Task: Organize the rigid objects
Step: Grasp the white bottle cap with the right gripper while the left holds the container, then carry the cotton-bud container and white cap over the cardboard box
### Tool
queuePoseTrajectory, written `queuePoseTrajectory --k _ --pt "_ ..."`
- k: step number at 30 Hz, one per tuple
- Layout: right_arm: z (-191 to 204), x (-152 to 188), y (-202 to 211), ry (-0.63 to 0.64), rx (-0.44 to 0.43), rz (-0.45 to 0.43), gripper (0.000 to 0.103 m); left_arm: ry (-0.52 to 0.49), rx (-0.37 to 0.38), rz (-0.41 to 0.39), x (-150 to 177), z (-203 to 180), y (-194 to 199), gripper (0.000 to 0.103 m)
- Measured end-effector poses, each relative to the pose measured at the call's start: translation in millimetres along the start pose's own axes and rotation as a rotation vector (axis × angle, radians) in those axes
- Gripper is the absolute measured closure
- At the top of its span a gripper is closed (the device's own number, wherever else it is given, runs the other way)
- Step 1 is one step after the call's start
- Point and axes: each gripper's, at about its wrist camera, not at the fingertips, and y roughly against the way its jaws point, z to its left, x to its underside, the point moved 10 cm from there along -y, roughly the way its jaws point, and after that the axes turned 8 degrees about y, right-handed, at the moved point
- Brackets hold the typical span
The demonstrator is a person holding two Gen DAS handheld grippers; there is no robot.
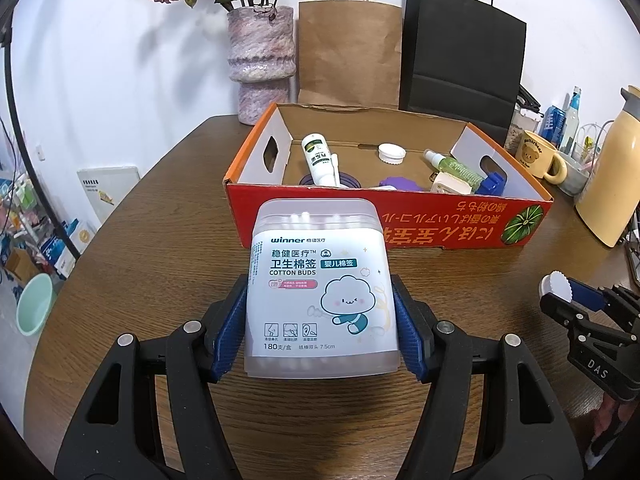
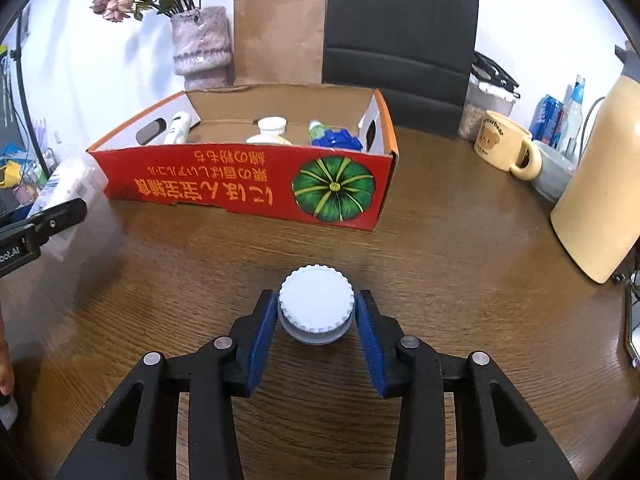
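A clear tub of cotton buds [image 1: 320, 280] with a white and blue label stands just in front of the red cardboard box [image 1: 400, 220]. My left gripper [image 1: 320, 292] is shut on it, blue pads pressed to both sides. A small white round jar with a ribbed lid [image 2: 316, 308] sits on the wooden table, and my right gripper [image 2: 316, 300] is shut on it, one pad on each side. The right gripper [image 1: 560, 292] also shows at the left wrist view's right edge. Inside the box lie a white bottle [image 1: 318, 156], a white-lidded jar [image 1: 392, 153] and a green spray bottle [image 1: 456, 168].
Behind the box stand a pink vase [image 1: 260, 64], a brown paper bag [image 1: 348, 52] and a black bag [image 1: 464, 56]. To the right are a cream bear mug [image 2: 506, 144] and a tall yellow jug [image 2: 600, 184]. The round table [image 2: 460, 260] drops off at the left.
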Motion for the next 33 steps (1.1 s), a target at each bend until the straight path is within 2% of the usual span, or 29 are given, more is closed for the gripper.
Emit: queuePoseTrajectory --k 14,21,33 --pt "10.0 -28.3 24.4 0.012 -0.002 -0.095 0.058 0.000 0.020 -0.031 -13.1 -9.7 14.9 0.041" --pt "12.5 -52.6 37.7 0.032 0.012 -0.149 0.058 -0.003 0.034 -0.068 -32.1 -17.3 25.6 0.041" --pt "19.2 -81.3 35.7 0.034 0.007 -0.193 0.058 0.029 0.063 -0.098 -56.2 -31.5 22.5 0.041"
